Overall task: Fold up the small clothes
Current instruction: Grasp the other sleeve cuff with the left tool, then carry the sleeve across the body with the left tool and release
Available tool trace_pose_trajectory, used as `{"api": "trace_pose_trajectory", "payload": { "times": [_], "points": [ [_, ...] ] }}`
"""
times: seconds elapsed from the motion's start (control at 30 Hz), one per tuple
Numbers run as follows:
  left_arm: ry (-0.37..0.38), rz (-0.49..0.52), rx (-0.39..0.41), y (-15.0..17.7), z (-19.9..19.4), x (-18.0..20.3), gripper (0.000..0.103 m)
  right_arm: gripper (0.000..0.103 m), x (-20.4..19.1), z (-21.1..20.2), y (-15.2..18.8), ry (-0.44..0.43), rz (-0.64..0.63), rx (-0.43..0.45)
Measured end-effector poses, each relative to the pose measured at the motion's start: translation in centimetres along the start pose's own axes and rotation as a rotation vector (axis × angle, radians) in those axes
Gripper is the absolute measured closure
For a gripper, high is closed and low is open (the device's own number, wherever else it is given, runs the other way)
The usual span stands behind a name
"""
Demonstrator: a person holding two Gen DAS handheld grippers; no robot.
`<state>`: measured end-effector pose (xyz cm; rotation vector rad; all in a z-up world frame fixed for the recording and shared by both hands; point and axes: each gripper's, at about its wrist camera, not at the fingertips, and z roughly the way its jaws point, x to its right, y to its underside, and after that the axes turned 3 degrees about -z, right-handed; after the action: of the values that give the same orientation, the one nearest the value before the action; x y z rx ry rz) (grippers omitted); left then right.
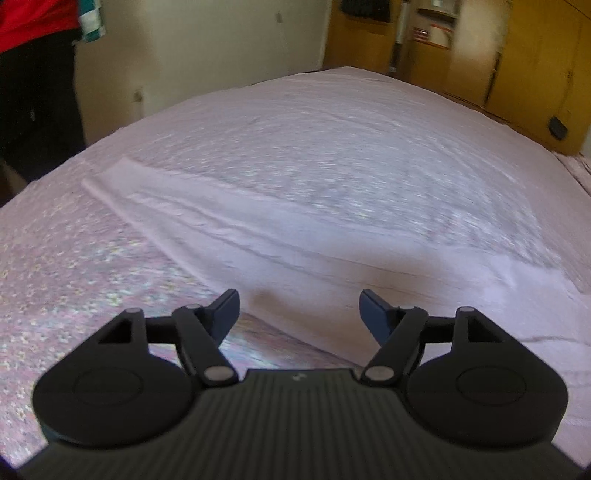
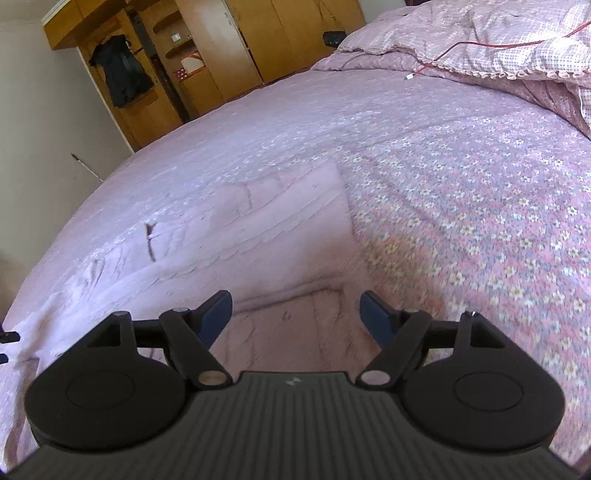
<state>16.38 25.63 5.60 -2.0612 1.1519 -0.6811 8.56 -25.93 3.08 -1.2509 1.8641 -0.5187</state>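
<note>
Left gripper [image 1: 299, 302]: jaws apart, nothing btwn. Cloth [image 1: 258, 236], pale pink, lies flat on bed [image 1: 55, 295] just ahead, partly folded by the look. Right gripper [image 2: 295, 304]: jaws apart too, empty, over cloth's near corner. Risk: pink on pink, so pads could pinch bedsheet w/ cloth, or catch one layer only & pull fold open. No containers in view.

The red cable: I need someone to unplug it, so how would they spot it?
Start at the bed, then its far right side, where a checked quilt lies bunched. The red cable trails across that quilt, the only thin red line there, ending in a small white plug.
</note>
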Motion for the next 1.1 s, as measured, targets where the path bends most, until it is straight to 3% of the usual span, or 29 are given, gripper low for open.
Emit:
{"api": "trace_pose_trajectory", "payload": {
  "times": [0.3, 0.37, 0.57, 0.6, 0.63, 0.67, 0.7, 0.73, 0.9, 1.1],
  "points": [
    [-0.006, -0.126, 0.003, -0.3, 4.1, -3.9, 0.029, 0.021, -1.6, -1.0, 2.7, 0.006, -0.004, -0.058],
    [0.007, -0.126, 0.034, -0.5, 4.9, -3.9, 0.018, 0.021, -1.9, -1.0, 3.2, 0.013, -0.015, -0.07],
    [-0.023, -0.068, 0.102, -1.3, 7.3, -3.0, 0.019, 0.021, -2.5, -0.9, 3.5, 0.032, -0.03, -0.079],
    [-0.025, -0.07, 0.11, -1.4, 7.4, -3.0, 0.021, 0.021, -2.5, -0.9, 3.5, 0.033, -0.028, -0.078],
    [-0.034, -0.072, 0.12, -1.4, 7.5, -3.2, 0.032, 0.021, -2.5, -0.9, 3.5, 0.034, -0.027, -0.078],
    [-0.045, -0.071, 0.126, -1.5, 7.5, -3.3, 0.053, 0.021, -2.5, -0.9, 3.4, 0.033, -0.026, -0.079],
    [-0.043, -0.068, 0.13, -1.7, 7.4, -3.6, 0.065, 0.021, -2.4, -0.9, 3.4, 0.033, -0.024, -0.078],
    [-0.02, -0.071, 0.128, -1.8, 7.3, -4.1, 0.087, 0.021, -2.4, -0.8, 3.4, 0.033, -0.022, -0.078],
    [0.097, -0.101, 0.16, -2.4, 4.9, -5.2, 0.09, 0.021, -2.3, -0.9, 3.4, 0.021, -0.013, -0.073],
    [0.228, -0.097, 0.238, -2.8, 0.2, -3.6, 0.09, 0.021, -2.1, -1.3, 3.5, 0.002, 0.004, -0.068]
  ]
}}
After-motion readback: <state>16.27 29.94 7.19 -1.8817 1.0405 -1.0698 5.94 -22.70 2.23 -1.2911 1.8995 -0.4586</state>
